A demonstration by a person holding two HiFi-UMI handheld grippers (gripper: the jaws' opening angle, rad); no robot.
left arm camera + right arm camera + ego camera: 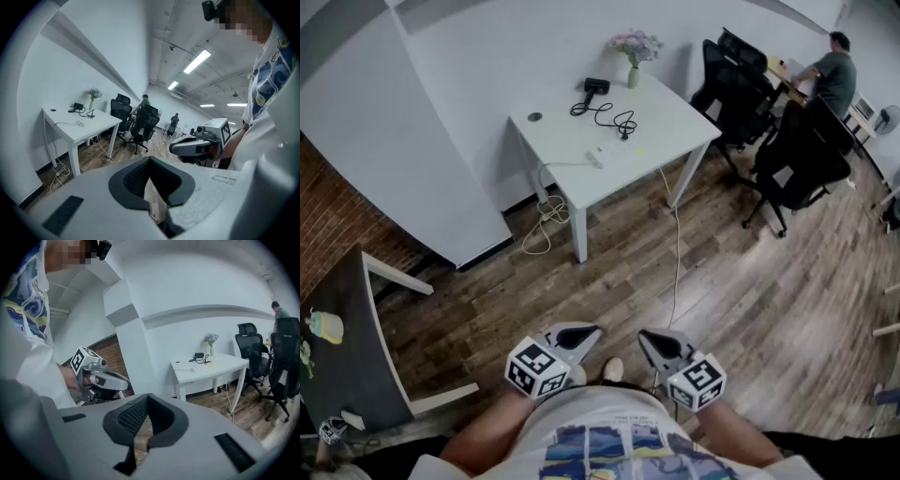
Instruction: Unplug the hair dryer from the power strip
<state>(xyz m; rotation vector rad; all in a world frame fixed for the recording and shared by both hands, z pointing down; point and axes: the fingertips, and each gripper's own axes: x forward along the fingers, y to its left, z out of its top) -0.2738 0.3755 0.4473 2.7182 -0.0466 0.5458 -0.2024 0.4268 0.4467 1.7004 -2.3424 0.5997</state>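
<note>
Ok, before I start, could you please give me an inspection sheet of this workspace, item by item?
Surface: white table, across the wood floor from the person.
Job's things: black hair dryer and white power strip lie on the table; plug too small to tell.
Clutter: vase of flowers; small dark round thing.
Grippers: left hand-held gripper and right hand-held gripper are shut, empty, close to the body.
Cables: black cord looped on the table; white cable piled on the floor; thin cable hanging from the table's edge.
Surroundings: black office chairs, seated person, brick wall.
</note>
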